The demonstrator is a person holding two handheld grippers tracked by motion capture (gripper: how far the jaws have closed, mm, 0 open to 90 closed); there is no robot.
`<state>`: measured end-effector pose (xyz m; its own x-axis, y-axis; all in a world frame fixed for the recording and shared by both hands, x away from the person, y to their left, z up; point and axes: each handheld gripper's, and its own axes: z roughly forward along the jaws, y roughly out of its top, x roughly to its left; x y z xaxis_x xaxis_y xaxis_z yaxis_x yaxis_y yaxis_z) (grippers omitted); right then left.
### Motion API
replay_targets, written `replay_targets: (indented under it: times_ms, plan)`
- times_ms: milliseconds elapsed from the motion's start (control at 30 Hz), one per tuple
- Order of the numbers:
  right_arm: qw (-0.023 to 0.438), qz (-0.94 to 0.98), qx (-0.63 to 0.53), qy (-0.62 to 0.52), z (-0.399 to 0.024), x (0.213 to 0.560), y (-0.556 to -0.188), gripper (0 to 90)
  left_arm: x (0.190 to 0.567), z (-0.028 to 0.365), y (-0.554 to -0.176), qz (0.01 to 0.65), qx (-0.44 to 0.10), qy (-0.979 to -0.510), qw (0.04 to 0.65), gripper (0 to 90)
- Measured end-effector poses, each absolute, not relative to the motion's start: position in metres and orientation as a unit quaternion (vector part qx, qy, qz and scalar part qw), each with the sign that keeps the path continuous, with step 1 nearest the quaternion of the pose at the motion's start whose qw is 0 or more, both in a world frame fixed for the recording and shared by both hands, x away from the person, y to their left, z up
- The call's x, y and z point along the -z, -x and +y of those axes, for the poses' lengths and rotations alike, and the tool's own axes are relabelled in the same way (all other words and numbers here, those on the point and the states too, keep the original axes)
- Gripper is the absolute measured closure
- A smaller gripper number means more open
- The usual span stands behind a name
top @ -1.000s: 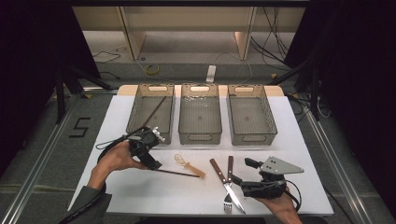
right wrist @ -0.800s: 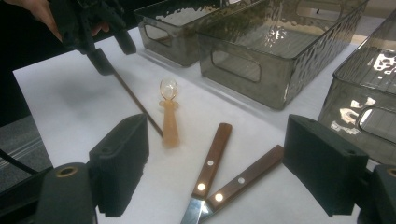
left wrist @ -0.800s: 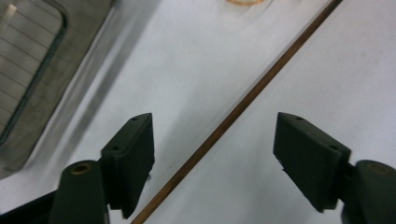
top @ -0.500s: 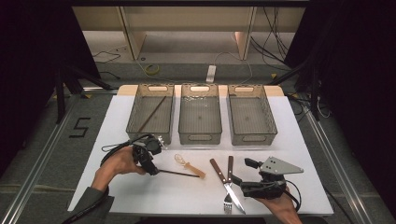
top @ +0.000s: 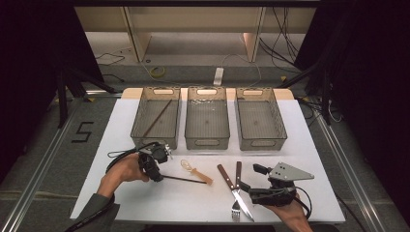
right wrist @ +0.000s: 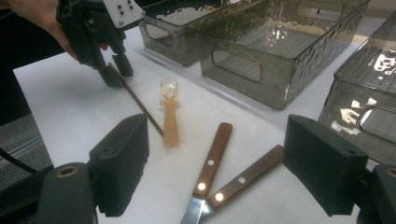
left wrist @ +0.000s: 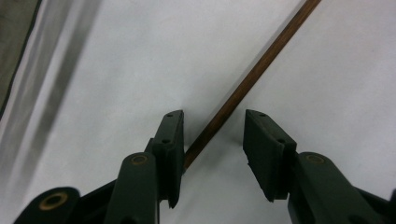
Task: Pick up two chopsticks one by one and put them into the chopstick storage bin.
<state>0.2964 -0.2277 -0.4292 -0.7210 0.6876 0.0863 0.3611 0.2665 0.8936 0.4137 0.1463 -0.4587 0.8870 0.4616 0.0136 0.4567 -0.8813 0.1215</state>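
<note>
Because your left gripper (top: 155, 170) stoops over the near end of the lone chopstick (top: 186, 179) on the table (top: 309, 145), its half-closed jaws, just closing, straddle the chopstick (left wrist: 243, 88) without pinching, while your right gripper (right wrist: 217, 172) rests wide open, empty.

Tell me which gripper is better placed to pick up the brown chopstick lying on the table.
The left gripper: its jaws straddle the chopstick near its end and have just been closing. The right gripper sits by the knife and fork instead.
</note>
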Motion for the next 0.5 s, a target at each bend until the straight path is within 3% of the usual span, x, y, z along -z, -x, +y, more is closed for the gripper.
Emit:
replay_targets:
  times_ms: [500]
  plan:
    - [0.161,0.780,-0.503,-0.336,-0.2275,0.4294,-0.2964,23.5,0.4598,0.1430,-0.4104,0.223,-0.015,-0.973,0.051,67.9]
